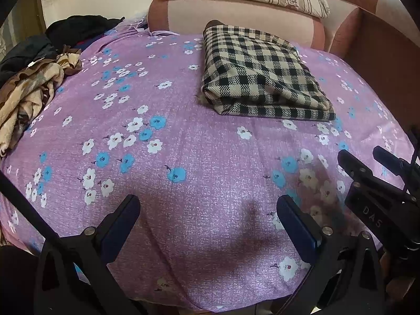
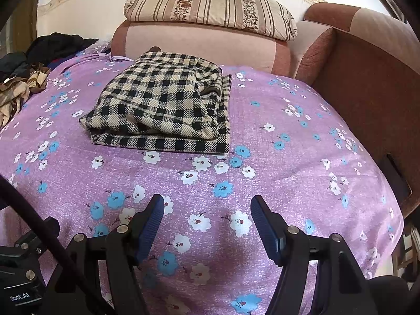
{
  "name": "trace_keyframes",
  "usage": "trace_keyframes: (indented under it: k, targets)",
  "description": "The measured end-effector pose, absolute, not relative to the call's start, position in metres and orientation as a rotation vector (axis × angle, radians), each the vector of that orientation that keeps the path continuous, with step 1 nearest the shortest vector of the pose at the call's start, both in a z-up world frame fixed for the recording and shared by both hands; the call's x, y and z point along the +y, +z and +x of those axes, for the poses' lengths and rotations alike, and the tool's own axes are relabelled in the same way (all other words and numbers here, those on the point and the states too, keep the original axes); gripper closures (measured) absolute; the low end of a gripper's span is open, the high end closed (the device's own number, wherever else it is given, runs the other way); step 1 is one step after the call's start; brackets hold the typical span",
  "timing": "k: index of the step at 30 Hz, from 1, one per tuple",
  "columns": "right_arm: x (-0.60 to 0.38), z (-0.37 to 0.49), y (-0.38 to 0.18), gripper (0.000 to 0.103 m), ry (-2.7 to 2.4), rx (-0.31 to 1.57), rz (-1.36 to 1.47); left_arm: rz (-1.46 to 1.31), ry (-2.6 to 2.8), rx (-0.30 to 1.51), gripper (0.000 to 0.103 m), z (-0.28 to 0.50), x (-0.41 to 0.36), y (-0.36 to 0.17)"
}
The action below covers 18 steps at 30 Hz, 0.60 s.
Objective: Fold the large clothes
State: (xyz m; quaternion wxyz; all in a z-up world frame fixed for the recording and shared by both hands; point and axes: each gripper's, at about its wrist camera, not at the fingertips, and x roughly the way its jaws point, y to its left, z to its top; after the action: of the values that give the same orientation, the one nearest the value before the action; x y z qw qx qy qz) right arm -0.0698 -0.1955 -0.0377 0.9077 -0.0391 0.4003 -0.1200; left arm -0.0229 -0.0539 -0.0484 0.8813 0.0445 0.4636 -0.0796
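A black-and-cream checked garment (image 1: pixel 262 76) lies folded into a thick rectangle at the far side of the purple flowered bedspread (image 1: pixel 183 157); it also shows in the right wrist view (image 2: pixel 162 107). My left gripper (image 1: pixel 208 204) is open and empty, hovering over bare bedspread well in front of the garment. My right gripper (image 2: pixel 207 206) is open and empty too, over the bedspread (image 2: pixel 288 144) just in front of the garment. The right gripper also shows at the right edge of the left wrist view (image 1: pixel 367 157).
A heap of brown, cream and dark clothes (image 1: pixel 34 78) lies at the left edge of the bed. A pink-brown sofa (image 2: pixel 199 44) with a striped pillow (image 2: pixel 210 8) stands behind. A brown sofa arm (image 2: pixel 367 92) borders the right side.
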Motion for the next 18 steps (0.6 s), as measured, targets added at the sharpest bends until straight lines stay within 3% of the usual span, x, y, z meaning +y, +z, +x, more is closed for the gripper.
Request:
trace_keyframes:
  k: [18]
  targets:
    - [-0.1918,-0.0706,-0.0377,0.029,-0.236,0.817,-0.087,0.083,-0.177,0.982,0.0,-0.0212,-0.0533,-0.0518]
